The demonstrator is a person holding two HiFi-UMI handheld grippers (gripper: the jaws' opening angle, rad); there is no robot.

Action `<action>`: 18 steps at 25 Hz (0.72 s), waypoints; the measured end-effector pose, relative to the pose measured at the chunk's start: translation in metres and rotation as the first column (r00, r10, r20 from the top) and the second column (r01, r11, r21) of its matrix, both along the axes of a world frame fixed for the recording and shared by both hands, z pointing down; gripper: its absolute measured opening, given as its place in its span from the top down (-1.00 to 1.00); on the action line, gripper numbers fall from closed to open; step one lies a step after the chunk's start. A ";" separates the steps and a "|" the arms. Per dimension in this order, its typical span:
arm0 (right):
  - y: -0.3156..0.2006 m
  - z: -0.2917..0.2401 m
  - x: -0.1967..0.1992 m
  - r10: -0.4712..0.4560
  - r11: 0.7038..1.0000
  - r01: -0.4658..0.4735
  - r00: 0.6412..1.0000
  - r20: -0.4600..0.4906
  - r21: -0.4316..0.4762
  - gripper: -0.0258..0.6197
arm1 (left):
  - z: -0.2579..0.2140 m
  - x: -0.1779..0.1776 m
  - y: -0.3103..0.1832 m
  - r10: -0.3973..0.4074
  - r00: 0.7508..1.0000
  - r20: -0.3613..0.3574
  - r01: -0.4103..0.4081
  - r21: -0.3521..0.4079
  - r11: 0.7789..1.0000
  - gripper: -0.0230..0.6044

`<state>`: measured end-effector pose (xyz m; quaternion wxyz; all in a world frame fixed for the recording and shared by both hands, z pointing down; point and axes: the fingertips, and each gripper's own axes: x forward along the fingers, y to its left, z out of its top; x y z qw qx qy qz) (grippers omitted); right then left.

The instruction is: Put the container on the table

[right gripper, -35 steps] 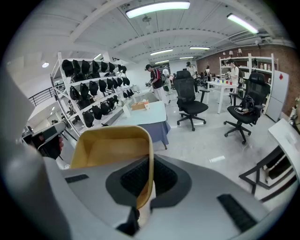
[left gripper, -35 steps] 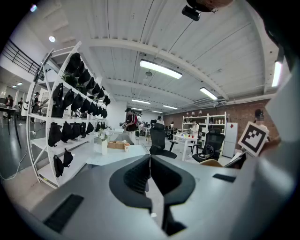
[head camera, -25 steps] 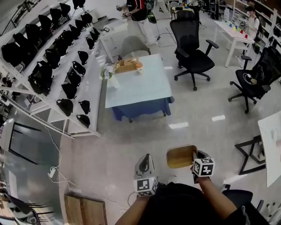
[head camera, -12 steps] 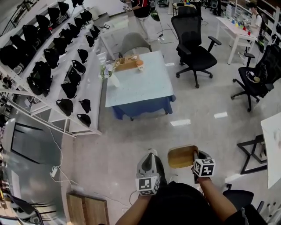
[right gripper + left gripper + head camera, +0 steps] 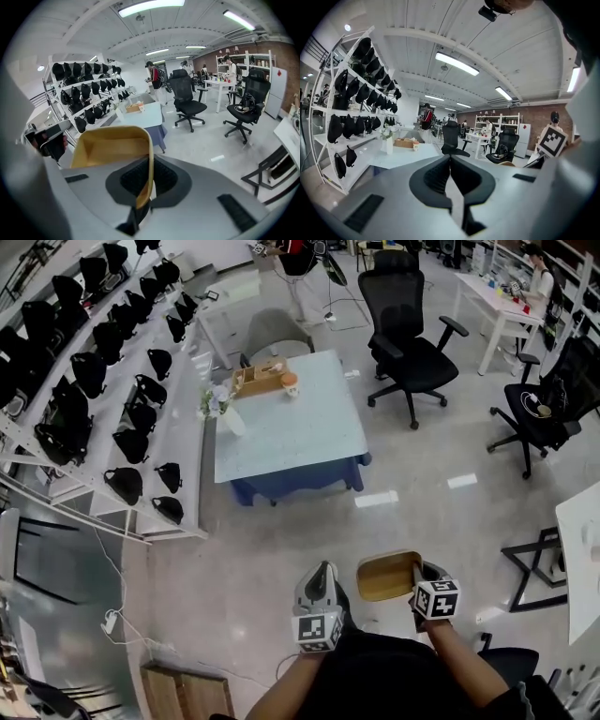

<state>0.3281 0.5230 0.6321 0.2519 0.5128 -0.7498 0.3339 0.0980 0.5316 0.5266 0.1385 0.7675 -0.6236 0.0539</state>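
**A:** Head view first. Where is the container?

**B:** The wooden container [image 5: 386, 576] hangs over the floor, low in the picture, just in front of the person. The right claw [image 5: 416, 570] pinches its right-hand wall. The pale blue surface [image 5: 291, 432] stands well apart from it, farther up the room.

**A:** And the left claw?

**B:** The left claw [image 5: 324, 568] is just beside the container, on its left, apart from it. Each claw carries a marker cube [image 5: 434, 599] with black-and-white square patterns, not letters.

**A:** What sits on the surface?

**B:** A wooden tray [image 5: 258, 379] and an orange cup [image 5: 290, 382] sit at the far edge, and a white vase [image 5: 232, 420] of flowers is on the left side. Shelves [image 5: 122, 418] of black bags run along its left. A black office chair [image 5: 403, 348] stands to its right.

**A:** The left gripper view?

**B:** The left claw [image 5: 451, 161] has its jaws pressed together with nothing between them. Beyond lie the surface [image 5: 410, 157], the vase [image 5: 389, 144] and the tray [image 5: 405, 143]. The right claw's marker cube [image 5: 553, 140] shows at the right edge.

**A:** The right gripper view?

**B:** The right claw [image 5: 142, 187] is clamped on the thin side wall of the container [image 5: 108, 150], which stands upright between the jaws. The container's hollow lies to the left of them. The surface [image 5: 143, 115] lies ahead across the floor. Any print in the room is too small to read.
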 end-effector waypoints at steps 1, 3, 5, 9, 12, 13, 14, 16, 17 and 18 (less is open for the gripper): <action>-0.009 0.001 -0.003 0.000 1.000 0.000 1.000 -0.004 -0.005 0.91 | 0.001 -0.003 -0.010 0.004 1.000 -0.003 -0.004 -0.004 1.000 0.90; -0.028 0.000 -0.011 0.004 1.000 -0.004 1.000 -0.009 -0.014 0.91 | 0.002 -0.010 -0.030 0.011 1.000 -0.011 -0.011 -0.012 1.000 0.90; -0.050 -0.003 -0.018 0.016 1.000 -0.017 1.000 -0.010 -0.017 0.91 | 0.002 -0.019 -0.051 0.021 1.000 -0.017 -0.021 -0.020 1.000 0.90; -0.095 -0.008 -0.031 0.057 0.998 -0.057 0.998 -0.013 -0.027 0.91 | 0.002 -0.038 -0.095 0.039 0.999 -0.024 -0.040 -0.035 0.999 0.90; -0.125 -0.010 -0.044 0.070 0.997 -0.071 0.997 -0.020 -0.032 0.91 | 0.001 -0.054 -0.127 0.052 0.998 -0.023 -0.053 -0.035 0.998 0.90; -0.135 -0.010 -0.050 0.072 0.997 -0.073 0.997 -0.023 -0.033 0.91 | 0.001 -0.060 -0.137 0.054 0.998 -0.023 -0.055 -0.035 0.998 0.90; -0.145 -0.011 -0.055 0.076 0.997 -0.077 0.997 -0.027 -0.033 0.91 | 0.000 -0.067 -0.147 0.058 0.998 -0.024 -0.059 -0.036 0.998 0.90; -0.167 -0.014 -0.065 0.089 0.995 -0.090 0.995 -0.033 -0.030 0.91 | -0.001 -0.080 -0.166 0.071 0.997 -0.029 -0.072 -0.038 0.997 0.90; -0.178 -0.016 -0.069 0.099 0.995 -0.100 0.994 -0.038 -0.029 0.91 | -0.001 -0.087 -0.175 0.077 0.997 -0.031 -0.078 -0.039 0.996 0.90; -0.187 -0.018 -0.073 0.109 0.994 -0.110 0.993 -0.044 -0.028 0.91 | -0.001 -0.094 -0.184 0.084 0.996 -0.035 -0.085 -0.041 0.996 0.90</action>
